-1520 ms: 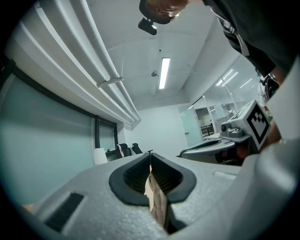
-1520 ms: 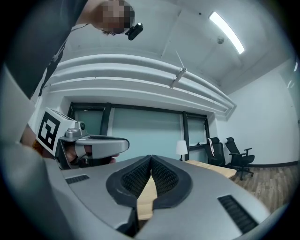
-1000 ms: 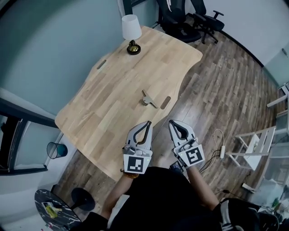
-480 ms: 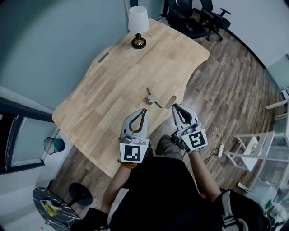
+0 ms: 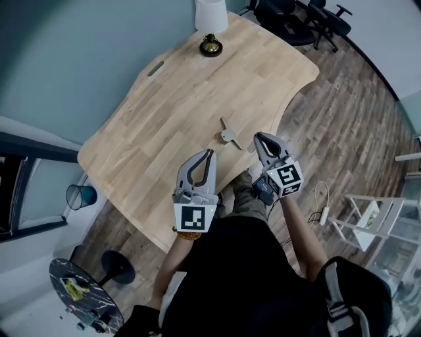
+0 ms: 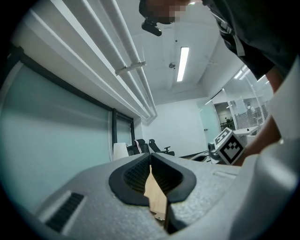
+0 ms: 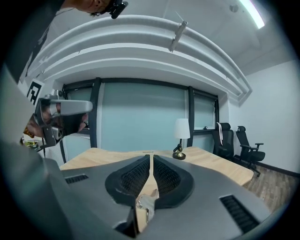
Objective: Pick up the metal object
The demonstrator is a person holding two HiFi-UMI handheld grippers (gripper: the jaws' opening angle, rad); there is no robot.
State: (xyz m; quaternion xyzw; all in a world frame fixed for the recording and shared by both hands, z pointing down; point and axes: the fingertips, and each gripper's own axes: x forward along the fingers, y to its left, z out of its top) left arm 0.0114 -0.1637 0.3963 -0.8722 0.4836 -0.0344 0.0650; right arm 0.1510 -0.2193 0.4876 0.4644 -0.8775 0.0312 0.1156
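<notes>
The metal object (image 5: 230, 135), a small flat silver bracket, lies on the wooden table (image 5: 164, 125) close to its near edge. My right gripper (image 5: 258, 136) is shut and empty, with its tips just right of the object at the table's edge. In the right gripper view the metal object (image 7: 146, 202) shows through the narrow slit below the shut jaws of the right gripper (image 7: 151, 155). My left gripper (image 5: 210, 153) is shut and empty too, over the table a little nearer than the object and to its left. The left gripper (image 6: 150, 165) shows only a strip of table (image 6: 157, 197) between its jaws.
A white-shaded lamp (image 5: 210, 26) stands at the table's far end. Black office chairs (image 5: 296, 20) sit beyond it. A blue bin (image 5: 75, 196) is on the floor at left, a white rack (image 5: 388, 224) at right. A cable slot (image 5: 155, 68) cuts the table's left side.
Both grippers have moved forward towards the table; the right one came further and lower, from off the near edge to beside the metal object. Both stay shut.
</notes>
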